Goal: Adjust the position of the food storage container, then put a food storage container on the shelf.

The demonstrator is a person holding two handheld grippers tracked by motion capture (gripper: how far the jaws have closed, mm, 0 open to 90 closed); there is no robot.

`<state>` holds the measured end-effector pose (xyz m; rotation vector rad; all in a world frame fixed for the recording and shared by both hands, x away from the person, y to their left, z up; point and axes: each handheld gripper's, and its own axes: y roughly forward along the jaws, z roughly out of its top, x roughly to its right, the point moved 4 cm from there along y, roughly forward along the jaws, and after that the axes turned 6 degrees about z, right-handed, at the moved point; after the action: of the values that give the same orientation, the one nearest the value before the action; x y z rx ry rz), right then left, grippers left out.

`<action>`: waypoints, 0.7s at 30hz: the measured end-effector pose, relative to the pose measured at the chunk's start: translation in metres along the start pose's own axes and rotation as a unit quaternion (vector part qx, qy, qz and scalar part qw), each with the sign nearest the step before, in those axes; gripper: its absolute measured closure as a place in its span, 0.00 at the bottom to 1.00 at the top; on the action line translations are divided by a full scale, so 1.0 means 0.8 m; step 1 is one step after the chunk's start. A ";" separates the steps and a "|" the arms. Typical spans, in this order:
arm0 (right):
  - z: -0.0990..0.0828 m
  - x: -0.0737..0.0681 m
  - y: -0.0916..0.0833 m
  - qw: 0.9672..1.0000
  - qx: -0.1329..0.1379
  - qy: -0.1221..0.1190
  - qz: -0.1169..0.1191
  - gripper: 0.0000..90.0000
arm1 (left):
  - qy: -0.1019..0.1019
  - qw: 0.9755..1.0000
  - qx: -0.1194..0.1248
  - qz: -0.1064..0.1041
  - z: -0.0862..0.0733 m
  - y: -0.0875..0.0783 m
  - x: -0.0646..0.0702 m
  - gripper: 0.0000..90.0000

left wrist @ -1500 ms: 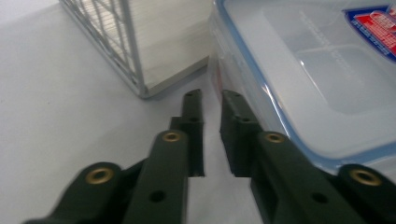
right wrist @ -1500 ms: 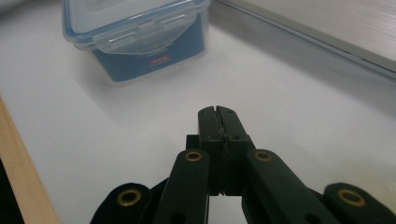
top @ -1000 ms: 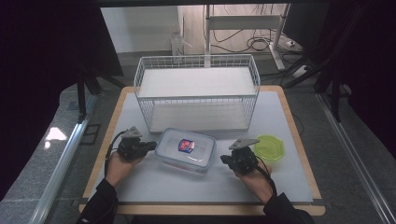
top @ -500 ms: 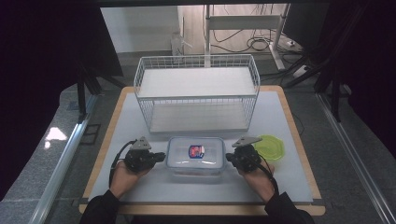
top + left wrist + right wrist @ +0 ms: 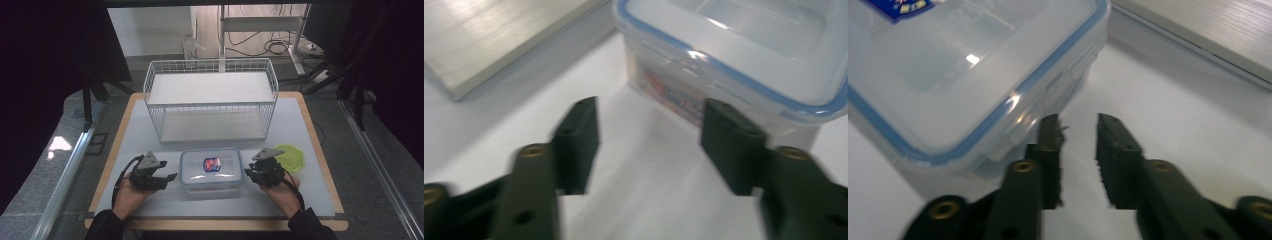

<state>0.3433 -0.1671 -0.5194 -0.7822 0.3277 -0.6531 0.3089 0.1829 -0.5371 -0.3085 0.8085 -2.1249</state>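
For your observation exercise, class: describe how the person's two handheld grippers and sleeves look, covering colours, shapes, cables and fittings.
Both the left gripper and the right gripper are black, each topped by a grey three-cornered plate. A black cable loops from each. Close up, the jaws are flat black blocks on arms with brass-coloured screw fittings. The sleeves are dark.

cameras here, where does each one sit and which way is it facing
High view: above the person's side, looking forward and down on the table, wire basket, lidded container; both hands show.
Left gripper view: on the left gripper, its open jaws facing the container's side.
Right gripper view: on the right gripper, jaws open at the container's corner.
All share the container.
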 end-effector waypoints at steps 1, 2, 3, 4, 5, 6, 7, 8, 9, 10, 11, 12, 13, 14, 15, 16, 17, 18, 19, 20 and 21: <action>-0.003 -0.001 -0.003 1.000 -0.004 -0.002 0.002 0.70 | -0.007 1.000 0.001 -0.001 -0.003 -0.002 -0.002 0.30; -0.003 -0.001 -0.003 1.000 -0.004 -0.002 0.002 0.70 | -0.007 1.000 0.001 -0.001 -0.003 -0.002 -0.002 0.27; -0.004 -0.002 -0.005 1.000 -0.006 -0.004 0.000 0.68 | -0.012 1.000 0.002 -0.002 -0.004 -0.003 -0.002 0.27; -0.005 -0.002 -0.007 1.000 -0.006 -0.008 0.000 0.66 | -0.016 1.000 0.003 0.000 -0.005 -0.004 -0.002 0.24; -0.006 -0.003 -0.009 1.000 -0.004 -0.012 -0.002 0.63 | -0.016 1.000 0.004 0.001 -0.006 -0.005 -0.002 0.21; -0.006 -0.003 -0.012 1.000 -0.003 -0.011 0.000 0.61 | -0.020 1.000 0.005 0.001 -0.006 -0.006 -0.003 0.18; -0.007 -0.002 -0.015 1.000 -0.001 -0.010 0.001 0.58 | -0.022 1.000 0.006 0.000 -0.006 -0.006 -0.003 0.16; -0.007 -0.002 -0.017 1.000 0.003 -0.009 0.002 0.56 | -0.025 1.000 0.009 -0.003 -0.006 -0.006 -0.002 0.14; -0.007 -0.002 -0.019 1.000 0.005 -0.010 0.005 0.53 | -0.026 1.000 0.011 -0.006 -0.006 -0.006 -0.003 0.11; -0.007 -0.002 -0.020 1.000 0.005 -0.011 0.005 0.51 | -0.026 1.000 0.012 -0.008 -0.006 -0.006 -0.004 0.10; -0.006 -0.001 -0.021 1.000 0.007 -0.012 0.005 0.49 | -0.032 0.999 0.013 -0.011 -0.007 -0.004 -0.004 0.08; -0.005 -0.001 -0.022 1.000 0.012 -0.010 0.007 0.46 | -0.033 0.999 0.013 -0.012 -0.007 -0.003 -0.005 0.06; -0.004 0.000 -0.023 1.000 0.015 -0.010 0.011 0.43 | -0.039 0.999 0.019 -0.016 -0.008 -0.003 -0.007 0.05; -0.004 0.000 -0.023 1.000 0.015 -0.010 0.011 0.43 | -0.039 0.999 0.019 -0.016 -0.008 -0.003 -0.007 0.04; -0.004 0.000 -0.023 1.000 0.017 -0.010 0.012 0.41 | -0.042 0.999 0.025 -0.019 -0.008 -0.004 -0.008 0.04; -0.004 0.001 -0.024 1.000 0.018 -0.010 0.014 0.38 | -0.045 0.998 0.030 -0.019 -0.007 -0.004 -0.010 0.03; -0.003 0.001 -0.025 1.000 0.021 -0.010 0.017 0.37 | -0.046 0.998 0.033 -0.017 -0.007 -0.004 -0.011 0.04; -0.002 0.001 -0.025 0.999 0.026 -0.011 0.018 0.35 | -0.048 0.998 0.037 -0.017 -0.007 -0.005 -0.012 0.03; -0.001 0.002 -0.027 0.999 0.033 -0.011 0.018 0.31 | -0.050 0.998 0.043 -0.019 -0.006 -0.005 -0.013 0.03; -0.001 0.002 -0.027 0.999 0.033 -0.011 0.018 0.31 | -0.052 0.997 0.044 -0.020 -0.006 -0.005 -0.014 0.03; 0.001 0.002 -0.028 0.999 0.042 -0.008 0.021 0.26 | -0.054 0.997 0.043 -0.019 -0.004 -0.006 -0.014 0.03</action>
<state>0.3358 -0.1799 -0.5026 -0.6980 0.2988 -0.6162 0.3111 0.1951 -0.5359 -0.3939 0.6520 -2.1515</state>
